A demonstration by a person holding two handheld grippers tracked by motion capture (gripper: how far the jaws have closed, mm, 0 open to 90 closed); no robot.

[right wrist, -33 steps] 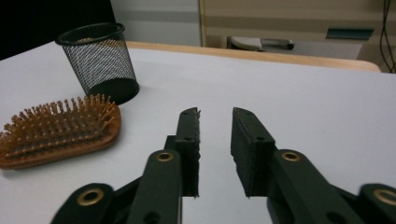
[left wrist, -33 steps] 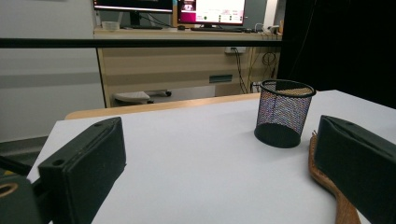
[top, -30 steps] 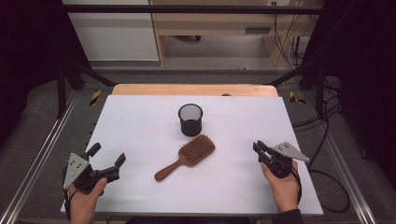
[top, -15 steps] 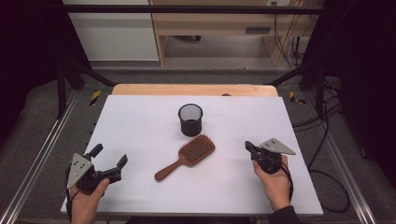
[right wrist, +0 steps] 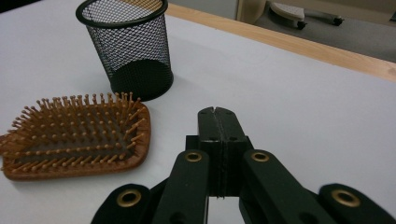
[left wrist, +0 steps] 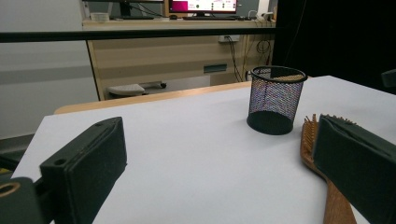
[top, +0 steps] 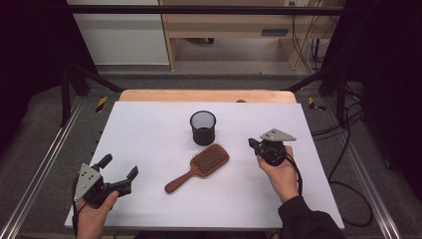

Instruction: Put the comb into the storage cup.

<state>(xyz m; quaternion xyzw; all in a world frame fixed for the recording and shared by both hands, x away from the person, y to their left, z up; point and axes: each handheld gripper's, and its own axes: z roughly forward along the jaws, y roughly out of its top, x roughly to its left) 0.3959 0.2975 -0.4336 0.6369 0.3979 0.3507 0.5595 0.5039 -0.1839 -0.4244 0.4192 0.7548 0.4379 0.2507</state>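
White sheeting covers the desk (top: 149, 134), with a strip of bare wood along its far edge and dark floor and metal rails on both sides.

At the near left corner, the left gripper (top: 118, 175) is held in a hand (top: 92, 216) close to the desk's front edge, its 2 jaws spread wide and pointed toward the middle. In the left gripper view the jaws stand far apart with bare white surface between them; the hairbrush (left wrist: 322, 158) lies partly behind the right-hand jaw, and the mesh cup (left wrist: 276, 99) stands beyond it.

The hairbrush (top: 199, 167) lies flat near the desk's centre, bristles up, handle angled toward the near left and head toward the far right. It is well apart from the left gripper, with open white surface between them. The black mesh cup (top: 203, 127) stands upright just beyond the brush head, near but not touching.

To the right, the right gripper (top: 252, 144) is held in the other hand (top: 278, 172), near the brush head with a gap of bare desk between. In the right gripper view its jaws (right wrist: 218, 114) are pressed together with nothing between them, tips aimed past the brush head's right edge, the cup (right wrist: 127, 46) off to the left. Bare desk stretches beyond the gripper to the right edge.
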